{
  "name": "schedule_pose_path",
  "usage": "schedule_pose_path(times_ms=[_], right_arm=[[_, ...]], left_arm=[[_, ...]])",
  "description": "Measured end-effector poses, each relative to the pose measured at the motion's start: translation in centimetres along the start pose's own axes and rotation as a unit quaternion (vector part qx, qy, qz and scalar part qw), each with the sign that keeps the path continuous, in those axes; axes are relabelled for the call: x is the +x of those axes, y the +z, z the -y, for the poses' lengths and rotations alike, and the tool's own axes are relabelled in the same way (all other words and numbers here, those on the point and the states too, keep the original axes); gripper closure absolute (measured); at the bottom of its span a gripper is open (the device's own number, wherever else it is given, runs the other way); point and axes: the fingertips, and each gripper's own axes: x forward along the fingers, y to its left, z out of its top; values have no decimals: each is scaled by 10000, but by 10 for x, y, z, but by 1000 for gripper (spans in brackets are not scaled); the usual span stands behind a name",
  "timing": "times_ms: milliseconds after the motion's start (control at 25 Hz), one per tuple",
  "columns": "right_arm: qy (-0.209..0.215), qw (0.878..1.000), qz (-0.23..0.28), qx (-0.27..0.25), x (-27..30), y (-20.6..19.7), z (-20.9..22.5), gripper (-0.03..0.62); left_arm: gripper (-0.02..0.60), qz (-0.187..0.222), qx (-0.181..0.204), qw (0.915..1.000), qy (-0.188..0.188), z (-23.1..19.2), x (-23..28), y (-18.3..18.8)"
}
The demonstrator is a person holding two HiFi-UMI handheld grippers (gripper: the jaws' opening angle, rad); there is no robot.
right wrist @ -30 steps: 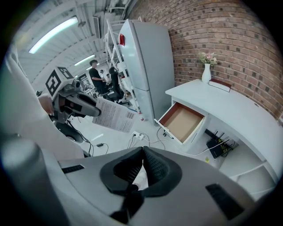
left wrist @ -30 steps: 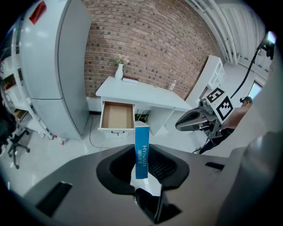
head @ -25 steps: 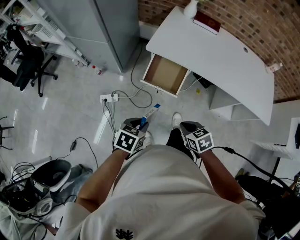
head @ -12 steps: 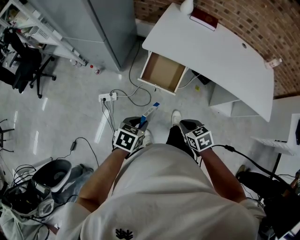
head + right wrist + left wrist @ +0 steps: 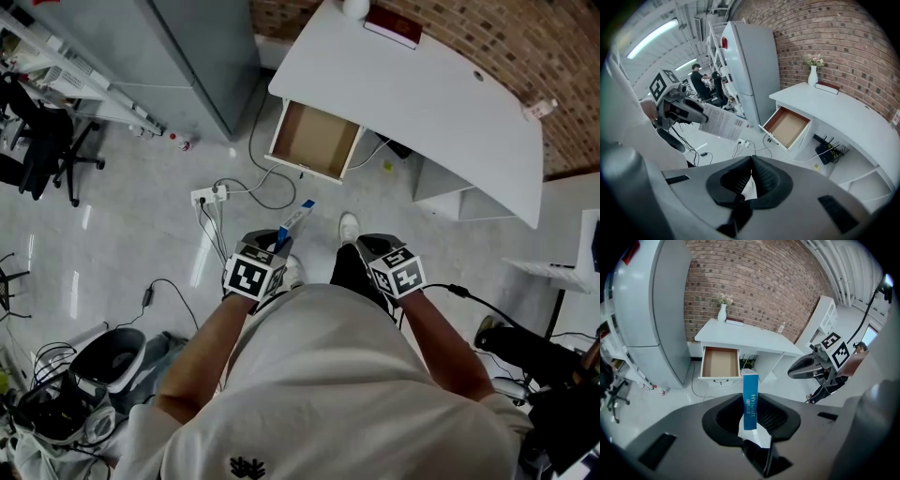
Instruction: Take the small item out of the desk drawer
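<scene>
The open desk drawer (image 5: 302,171) hangs out of the white desk (image 5: 422,94), and its brown inside shows nothing in it. My left gripper (image 5: 281,238) is shut on a small blue and white box (image 5: 297,218), held upright in front of me, well short of the drawer. In the left gripper view the box (image 5: 750,399) stands between the pads, with the drawer (image 5: 720,362) beyond. My right gripper (image 5: 362,243) is beside it, shut and empty. The right gripper view shows the closed jaws of my right gripper (image 5: 751,161), the drawer (image 5: 787,126) and the box (image 5: 723,123).
A power strip with cables (image 5: 208,196) lies on the floor between me and the drawer. A grey cabinet (image 5: 178,56) stands left of the desk. A vase (image 5: 354,7) and a red book (image 5: 392,26) rest on the desk. An office chair (image 5: 37,150) is at far left.
The desk and drawer have slid up and left in the head view. Both grippers keep their places, the left still holding the box.
</scene>
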Motion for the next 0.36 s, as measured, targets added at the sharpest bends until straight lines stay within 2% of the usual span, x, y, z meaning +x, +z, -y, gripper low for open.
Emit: schedule_pose_path(times_ms=[360], right_arm=[[-48, 9999, -24, 89, -3, -2, 18, 563]], left_arm=[[482, -96, 30, 9999, -57, 0, 18, 8]])
